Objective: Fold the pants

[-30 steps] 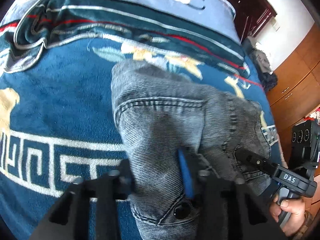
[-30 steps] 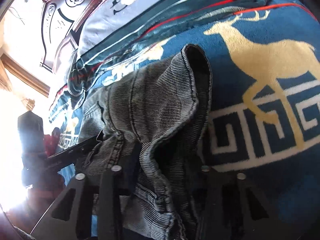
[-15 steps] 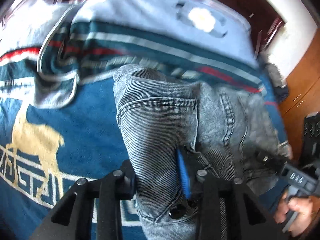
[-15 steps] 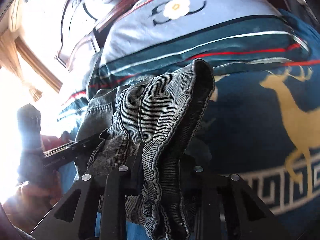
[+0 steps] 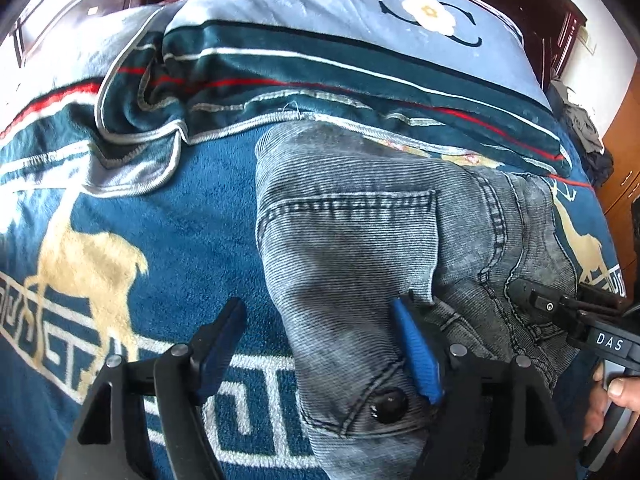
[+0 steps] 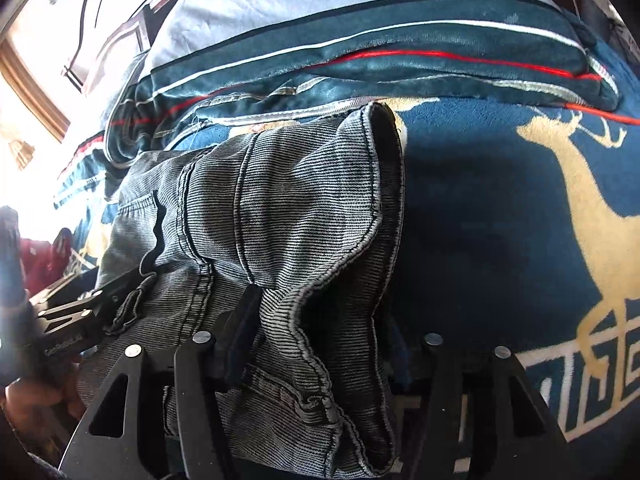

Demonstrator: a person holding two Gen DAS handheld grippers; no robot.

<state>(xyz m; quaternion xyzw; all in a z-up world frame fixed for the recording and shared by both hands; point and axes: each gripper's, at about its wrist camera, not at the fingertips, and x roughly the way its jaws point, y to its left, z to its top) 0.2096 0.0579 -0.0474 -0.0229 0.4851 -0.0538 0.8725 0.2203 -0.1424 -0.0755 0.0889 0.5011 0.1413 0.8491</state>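
Note:
The grey jeans (image 5: 352,236) lie folded on a blue deer-pattern blanket (image 5: 192,216), waistband end toward me, back pocket up. My left gripper (image 5: 320,344) is open, its blue pads spread wide, the waistband corner lying between them. In the right wrist view the jeans (image 6: 288,208) bunch up at the waistband. My right gripper (image 6: 320,344) straddles that bunched edge with its fingers spread wide. The right gripper also shows in the left wrist view (image 5: 560,312), and the left gripper in the right wrist view (image 6: 72,320).
A folded teal striped blanket (image 5: 320,64) and a pale blue pillow with a flower (image 5: 424,16) lie just beyond the jeans. A wooden headboard (image 6: 104,40) is behind them. Wooden drawers (image 5: 624,168) and dark clothes (image 5: 588,136) stand at the right.
Both grippers carried the waistband toward the pillow and lowered it. The left gripper's fingers have opened and released the jeans; the right gripper's fingers have spread wider too.

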